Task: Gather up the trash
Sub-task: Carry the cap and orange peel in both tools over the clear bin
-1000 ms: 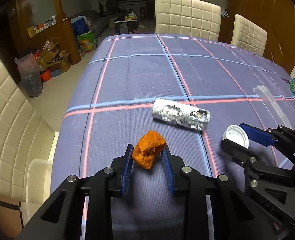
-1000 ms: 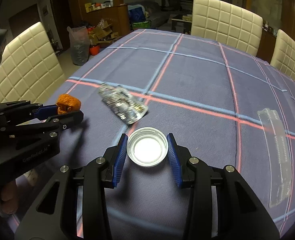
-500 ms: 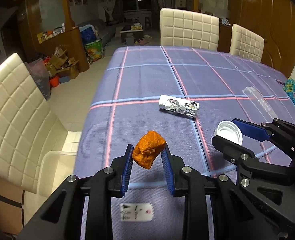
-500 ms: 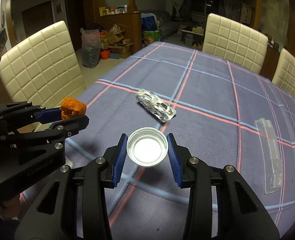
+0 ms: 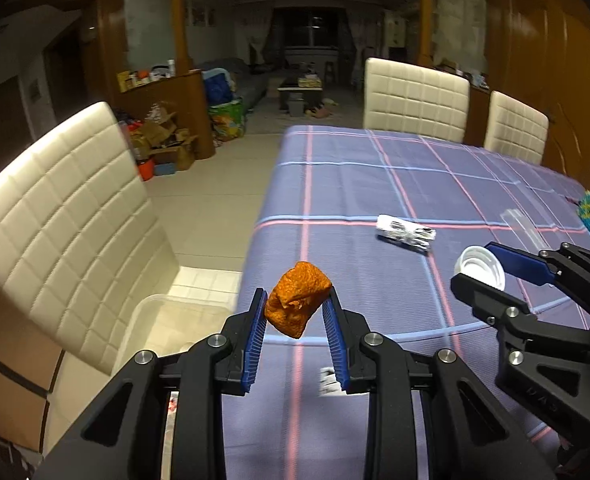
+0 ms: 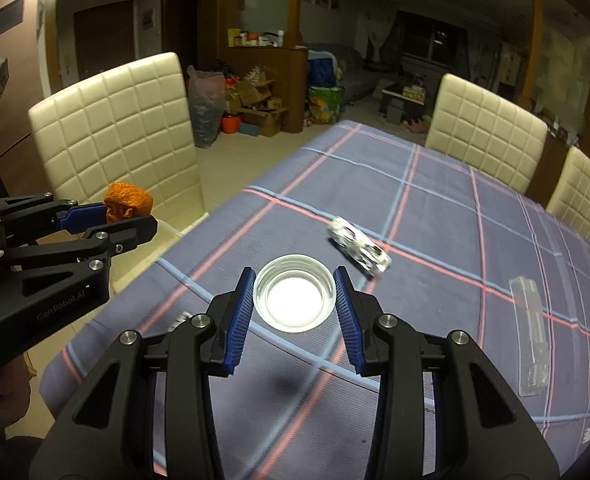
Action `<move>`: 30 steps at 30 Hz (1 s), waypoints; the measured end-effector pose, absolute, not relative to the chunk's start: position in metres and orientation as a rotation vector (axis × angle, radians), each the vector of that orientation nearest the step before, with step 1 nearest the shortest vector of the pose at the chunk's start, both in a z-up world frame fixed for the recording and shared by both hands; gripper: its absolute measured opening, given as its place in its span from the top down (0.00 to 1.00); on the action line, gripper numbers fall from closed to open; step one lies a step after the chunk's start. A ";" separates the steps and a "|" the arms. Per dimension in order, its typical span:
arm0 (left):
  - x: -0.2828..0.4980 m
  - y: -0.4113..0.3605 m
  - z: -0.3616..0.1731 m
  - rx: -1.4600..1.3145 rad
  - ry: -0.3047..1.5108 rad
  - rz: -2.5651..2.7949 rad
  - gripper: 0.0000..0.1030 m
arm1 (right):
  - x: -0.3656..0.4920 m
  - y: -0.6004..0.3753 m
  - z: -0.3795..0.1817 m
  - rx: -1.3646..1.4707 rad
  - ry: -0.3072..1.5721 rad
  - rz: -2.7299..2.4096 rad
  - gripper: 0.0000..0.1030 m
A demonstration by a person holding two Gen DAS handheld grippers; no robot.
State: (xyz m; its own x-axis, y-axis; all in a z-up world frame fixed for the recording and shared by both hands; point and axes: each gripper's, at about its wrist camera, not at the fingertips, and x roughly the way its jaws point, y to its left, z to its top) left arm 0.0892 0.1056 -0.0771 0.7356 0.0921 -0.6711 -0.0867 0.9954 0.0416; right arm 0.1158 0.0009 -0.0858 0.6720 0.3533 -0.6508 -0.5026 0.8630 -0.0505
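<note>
Left gripper clamped on orange scrap, blue pads pressing both its sides; scrap held in the air over the near-left edge of the table. Right gripper clamped on white lid, open side facing the camera, raised above the cloth. Foil wrapper lies on the cloth further out, near a pink stripe. Clear plastic strip lies flat toward the right side. Clear bin sits on the chair seat, below and left of the scrap.
</note>
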 end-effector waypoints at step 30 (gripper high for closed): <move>0.040 0.245 -0.074 -0.097 0.686 0.434 0.72 | 0.096 0.152 -0.070 -0.408 0.598 0.753 0.60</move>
